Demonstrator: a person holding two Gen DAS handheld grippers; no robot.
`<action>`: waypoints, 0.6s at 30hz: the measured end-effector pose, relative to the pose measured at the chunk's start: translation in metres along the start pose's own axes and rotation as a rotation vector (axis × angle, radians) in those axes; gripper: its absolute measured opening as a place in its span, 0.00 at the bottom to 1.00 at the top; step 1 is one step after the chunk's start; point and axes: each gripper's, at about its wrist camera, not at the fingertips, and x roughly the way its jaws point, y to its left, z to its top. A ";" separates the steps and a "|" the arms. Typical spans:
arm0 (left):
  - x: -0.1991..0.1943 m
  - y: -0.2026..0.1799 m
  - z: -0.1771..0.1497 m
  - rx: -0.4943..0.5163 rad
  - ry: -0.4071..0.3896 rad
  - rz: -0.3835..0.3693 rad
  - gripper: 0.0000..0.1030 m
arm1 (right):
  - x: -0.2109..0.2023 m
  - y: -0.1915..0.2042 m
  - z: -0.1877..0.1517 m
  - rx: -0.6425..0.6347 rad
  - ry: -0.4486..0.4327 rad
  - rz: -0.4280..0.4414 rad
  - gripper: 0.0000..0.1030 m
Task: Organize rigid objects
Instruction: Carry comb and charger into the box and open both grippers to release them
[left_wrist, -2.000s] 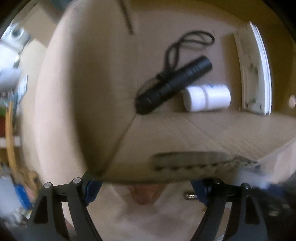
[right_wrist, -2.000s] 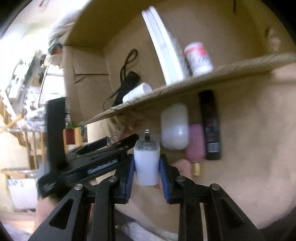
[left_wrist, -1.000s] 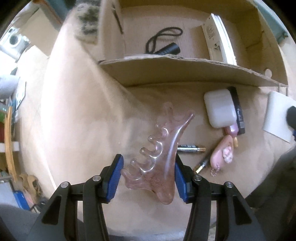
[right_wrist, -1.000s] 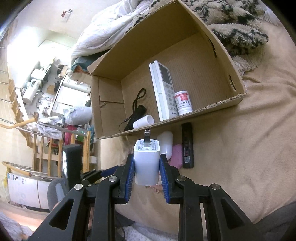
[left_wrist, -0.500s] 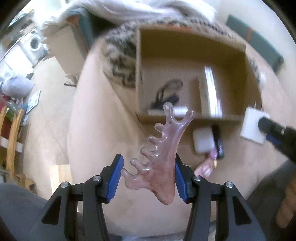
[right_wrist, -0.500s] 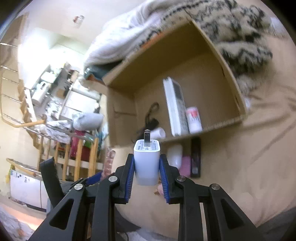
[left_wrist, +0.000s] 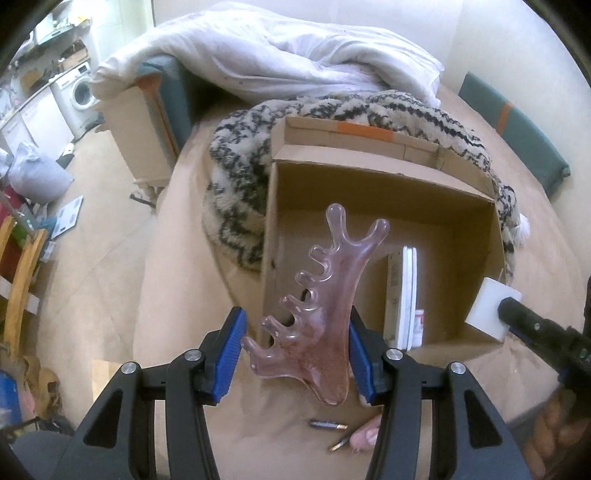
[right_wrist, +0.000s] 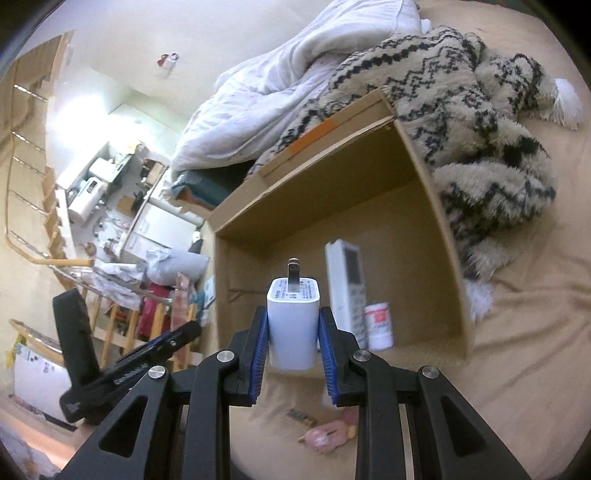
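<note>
Ahead of both grippers' fingers, cardboard box (left_wrist: 458, 192) | left gripper (left_wrist: 295, 349) clamping pink comb (left_wrist: 314, 325), right gripper (right_wrist: 293, 341) clamping white charger (right_wrist: 293, 328) | advice: lowering each past the box rim before releasing, clear of the remote (right_wrist: 347, 288).

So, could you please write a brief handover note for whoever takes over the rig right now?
Left gripper: jaws shut on the pink comb-shaped tool, above the cardboard box.
Right gripper: jaws shut on the white charger, also over the box.
Done: remote and white bottle lie in the box.
Left: drop both held items in, then the batteries and pink charm on the bed.
</note>
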 end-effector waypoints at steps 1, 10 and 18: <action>0.004 -0.003 0.004 0.002 0.004 0.001 0.48 | 0.003 -0.003 0.003 0.008 0.003 -0.012 0.28; 0.045 -0.024 0.014 0.040 0.046 0.026 0.48 | 0.025 -0.017 0.001 0.033 0.056 -0.106 0.28; 0.071 -0.035 0.015 0.041 0.087 0.045 0.48 | 0.043 -0.026 -0.003 0.043 0.116 -0.171 0.28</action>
